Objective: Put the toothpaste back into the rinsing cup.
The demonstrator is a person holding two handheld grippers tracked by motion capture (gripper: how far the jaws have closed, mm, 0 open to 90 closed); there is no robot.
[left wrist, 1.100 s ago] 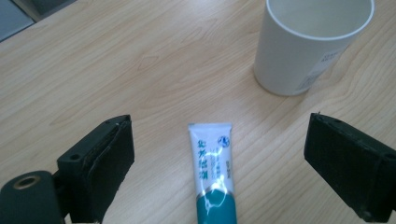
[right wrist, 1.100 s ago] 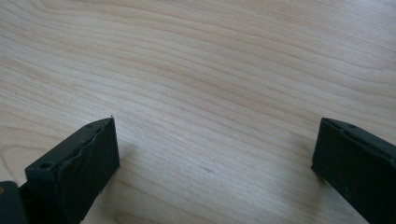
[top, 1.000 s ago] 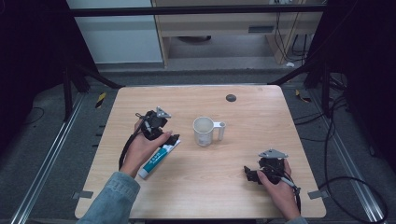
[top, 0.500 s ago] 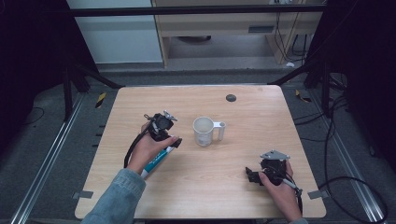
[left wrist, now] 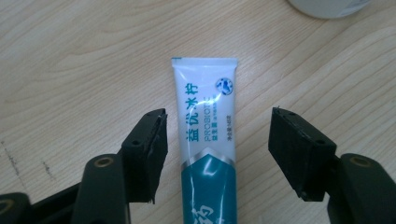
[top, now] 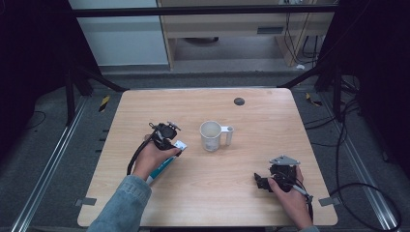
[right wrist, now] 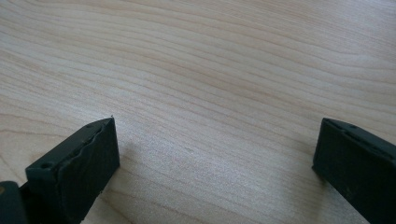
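Toothpaste tube [left wrist: 205, 140], white at its flat crimped end and teal lower down, flat on the wooden tabletop [top: 270, 159], left of centre, angled with the crimped end toward the white mug [top: 211, 135] and just short of it. Straddled by the left claw [left wrist: 212, 154] in the left gripper view, one black jaw on each side: the left-hand jaw just beside the tube's edge, the right-hand jaw well clear of it, neither pad pressing. Jaws just been closing, now partly apart with the tube between them but ungripped. From the high view, left claw [top: 167, 137] held low over the tube by the left hand [top: 152, 157], denim sleeve [top: 123, 205] entering from the near edge. Mug upright near the tabletop's middle, handle pointing right; rim of it just visible at the top of the left gripper view. Right claw [right wrist: 215, 163] jaws wide apart over bare wood, nothing between them; in the high view, right claw [top: 263, 181] low at the near right corner, held by the right hand [top: 290, 195]. Small dark round mark [top: 239, 101] near the far edge.
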